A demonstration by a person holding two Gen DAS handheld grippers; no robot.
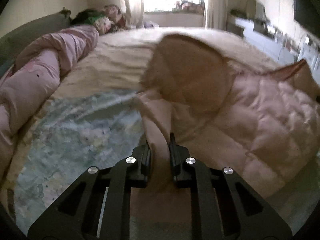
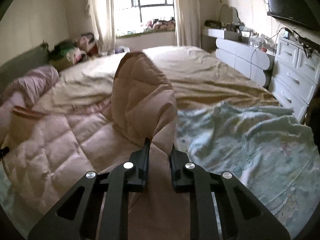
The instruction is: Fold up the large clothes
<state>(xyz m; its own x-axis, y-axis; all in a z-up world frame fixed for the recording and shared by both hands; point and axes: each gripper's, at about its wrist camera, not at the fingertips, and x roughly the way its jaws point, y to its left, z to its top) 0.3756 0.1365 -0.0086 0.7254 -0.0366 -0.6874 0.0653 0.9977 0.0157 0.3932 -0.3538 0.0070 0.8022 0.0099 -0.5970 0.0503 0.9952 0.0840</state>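
A pale pink quilted down coat lies spread on the bed, its brown lining showing on a raised flap. My left gripper is shut on a fold of the coat's edge, which runs up between its black fingers. In the right wrist view the same coat lies to the left, and a sleeve stands lifted in front. My right gripper is shut on that sleeve's end, with the pink fabric pinched between the fingers.
A pale green patterned blanket covers the near bed, over a cream sheet. A rolled pink duvet lies along the left side. White drawers and a dresser stand at the right, a window behind.
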